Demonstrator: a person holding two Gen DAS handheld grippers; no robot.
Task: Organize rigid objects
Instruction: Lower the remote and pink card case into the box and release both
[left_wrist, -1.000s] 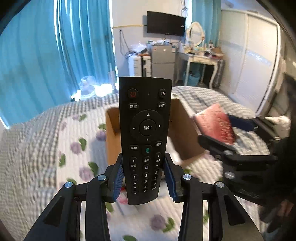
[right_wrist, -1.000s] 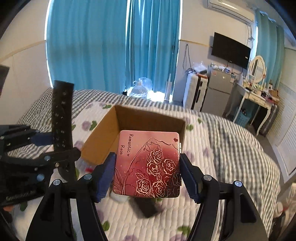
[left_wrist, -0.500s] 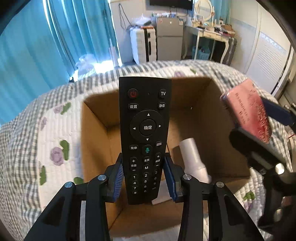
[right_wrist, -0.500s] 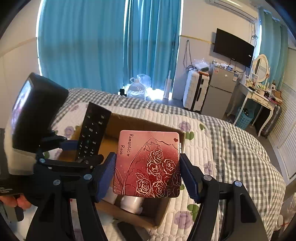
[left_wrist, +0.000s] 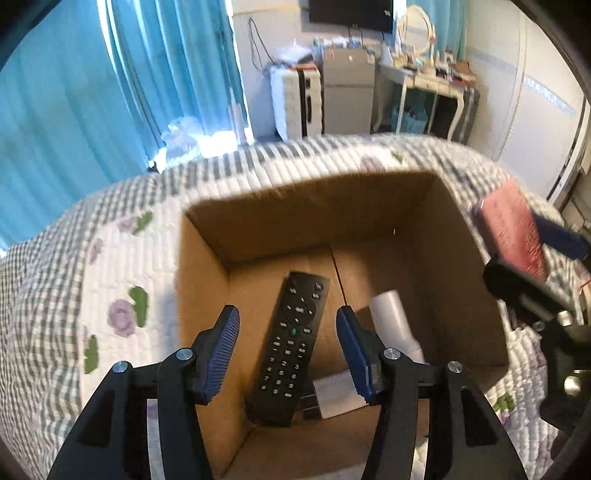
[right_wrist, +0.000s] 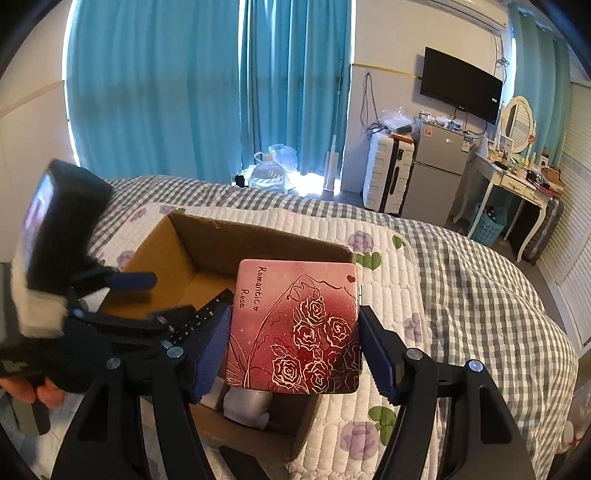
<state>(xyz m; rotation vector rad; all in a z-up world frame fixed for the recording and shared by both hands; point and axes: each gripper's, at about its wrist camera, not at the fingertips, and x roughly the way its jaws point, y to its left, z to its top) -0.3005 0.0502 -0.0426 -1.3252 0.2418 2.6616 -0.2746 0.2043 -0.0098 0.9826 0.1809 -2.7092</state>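
An open cardboard box (left_wrist: 369, 206) sits on the quilted bed. A black remote control (left_wrist: 288, 347) lies inside it on the box floor, beside a white bottle (left_wrist: 395, 325) and a white card. My left gripper (left_wrist: 288, 350) is open and empty above the box, its blue pads either side of the remote but apart from it. My right gripper (right_wrist: 295, 350) is shut on a red rose-patterned tin (right_wrist: 295, 328) and holds it above the box's near right side (right_wrist: 258, 236). The tin also shows at the right of the left wrist view (left_wrist: 513, 232).
The bed's floral and grey-checked quilt (right_wrist: 443, 277) surrounds the box. A dark flat object (right_wrist: 243, 461) lies on the quilt by the box's near corner. Blue curtains, a suitcase, a small fridge (right_wrist: 439, 166) and a dressing table stand beyond the bed.
My left gripper has opened and let go of the remote, which now lies in the box. My right gripper with the tin has stayed over the box's edge.
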